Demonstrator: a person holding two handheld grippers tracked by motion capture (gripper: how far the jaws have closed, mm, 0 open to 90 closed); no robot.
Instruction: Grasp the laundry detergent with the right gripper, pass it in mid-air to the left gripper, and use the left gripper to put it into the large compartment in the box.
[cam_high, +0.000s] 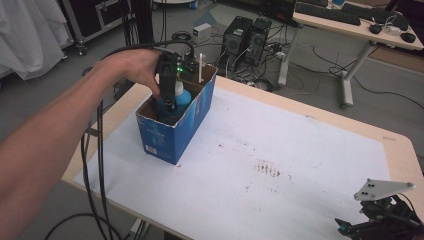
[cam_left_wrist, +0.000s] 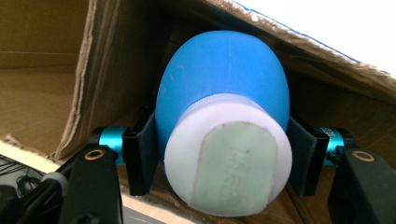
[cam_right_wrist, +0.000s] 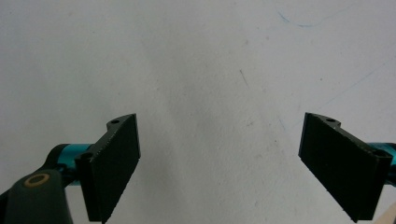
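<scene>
Blue bottle gripped inside the box

Our left gripper (cam_left_wrist: 219, 154) reaches down into the open blue cardboard box (cam_high: 172, 135), fingers (cam_left_wrist: 140, 154) clamped on either flank of the blue bottle (cam_left_wrist: 224, 93) just below its white cap, a hold suited to lifting it straight. Our right gripper (cam_right_wrist: 219, 158) idles over the white counter (cam_right_wrist: 196, 56), fingers wide, holding nothing.

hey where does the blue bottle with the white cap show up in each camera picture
High view: the blue bottle stands inside the blue cardboard box, upper left, under the left claw.
Left gripper view: centre, cap toward the camera, between the two jaws.
Right gripper view: not in it.
Shared landmark: the box's brown inner wall.
</scene>
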